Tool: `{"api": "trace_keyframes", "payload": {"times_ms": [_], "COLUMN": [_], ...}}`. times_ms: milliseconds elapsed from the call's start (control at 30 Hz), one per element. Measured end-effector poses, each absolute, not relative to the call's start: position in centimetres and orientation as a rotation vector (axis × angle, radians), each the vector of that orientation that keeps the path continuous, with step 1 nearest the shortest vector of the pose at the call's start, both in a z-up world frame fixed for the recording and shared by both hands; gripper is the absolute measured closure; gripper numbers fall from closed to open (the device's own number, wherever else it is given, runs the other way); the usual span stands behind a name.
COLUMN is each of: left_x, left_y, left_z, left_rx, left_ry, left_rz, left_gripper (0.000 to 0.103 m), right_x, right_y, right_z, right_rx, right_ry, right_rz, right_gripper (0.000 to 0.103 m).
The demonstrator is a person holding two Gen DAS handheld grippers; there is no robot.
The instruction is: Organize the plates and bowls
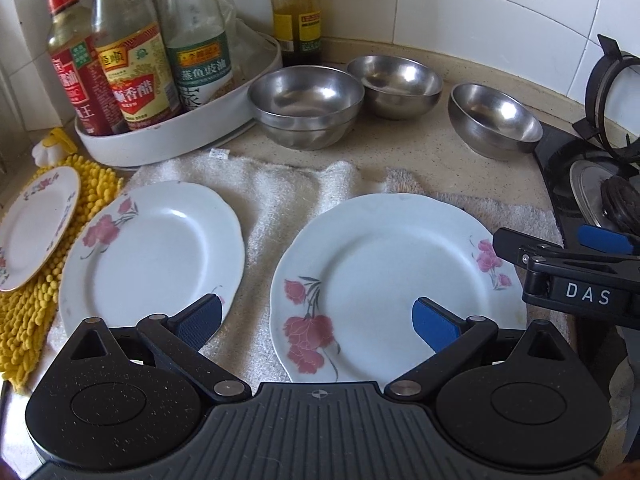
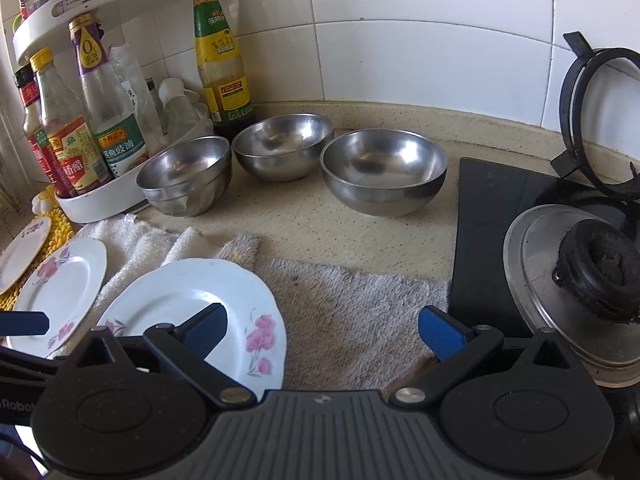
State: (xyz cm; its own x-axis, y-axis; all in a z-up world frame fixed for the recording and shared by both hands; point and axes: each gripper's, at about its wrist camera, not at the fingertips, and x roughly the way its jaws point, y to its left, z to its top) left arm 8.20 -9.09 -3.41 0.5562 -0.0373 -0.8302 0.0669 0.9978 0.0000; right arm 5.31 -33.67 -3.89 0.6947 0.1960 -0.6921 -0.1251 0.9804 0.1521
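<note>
Take the large plate [image 1: 384,280] as the landmark: it lies flat on a towel [image 1: 280,208] spread over the worktop [image 2: 320,216], with a second flowered plate [image 1: 156,248] just beside it on its left and a smaller plate [image 1: 36,228] further left on a yellow mat [image 1: 24,320]. Behind the large plate stand the steel bowls: a nested pair [image 1: 306,106] toward the bottle rack [image 1: 180,128], a single bowl [image 1: 394,86] behind, and another [image 1: 494,120] off toward the stove [image 2: 560,280]. The left tool [image 1: 316,322] hovers over the large plate's near rim, its jaws spread wide and holding nothing. The right tool [image 2: 322,334] hangs over the towel on the plate's stove side, also wide open and empty. The plates look like glazed ceramic: stiff, fairly heavy, slick and breakable, so the raised scalloped rim is probably the place to pinch, the soft towel letting a finger slip under. The bowls seem light and rigid but slippery; gripping across the rim wall should serve, and they should nest readily.
</note>
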Motion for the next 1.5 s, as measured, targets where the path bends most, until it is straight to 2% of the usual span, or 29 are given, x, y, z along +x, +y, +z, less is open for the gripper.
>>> {"api": "trace_keyframes", "payload": {"times_ms": [133, 233, 367, 467, 567, 633, 1500], "left_x": [8.2, 8.2, 8.3, 8.4, 8.6, 8.8, 9.4], "left_y": [-9.0, -9.0, -9.3, -9.6, -9.4, -9.3, -8.9], "left_z": [-3.7, -4.1, -4.7, -5.0, -5.4, -5.6, -6.1], "left_rx": [0.045, 0.051, 0.051, 0.055, 0.027, 0.009, -0.042], "left_ry": [0.987, 1.003, 1.022, 1.035, 1.058, 1.07, 1.05], "left_rz": [-0.054, -0.047, -0.048, -0.054, -0.06, -0.061, 0.0], "left_gripper": [0.001, 0.001, 0.003, 0.006, 0.012, 0.02, 0.019], "right_x": [5.2, 5.2, 5.5, 5.5, 5.5, 5.5, 5.3], "right_y": [-33.4, -33.2, -33.0, -32.6, -32.1, -32.1, -32.1], "right_z": [-4.3, -4.9, -5.8, -5.8, -5.7, -5.7, -5.6], "right_rx": [0.108, 0.115, 0.122, 0.106, 0.086, 0.087, 0.088], "right_ry": [0.808, 0.842, 0.892, 0.895, 0.903, 0.906, 0.923], "right_rz": [0.232, 0.281, 0.309, 0.339, 0.355, 0.358, 0.35], "right_gripper": [0.007, 0.019, 0.026, 0.035, 0.037, 0.038, 0.037]}}
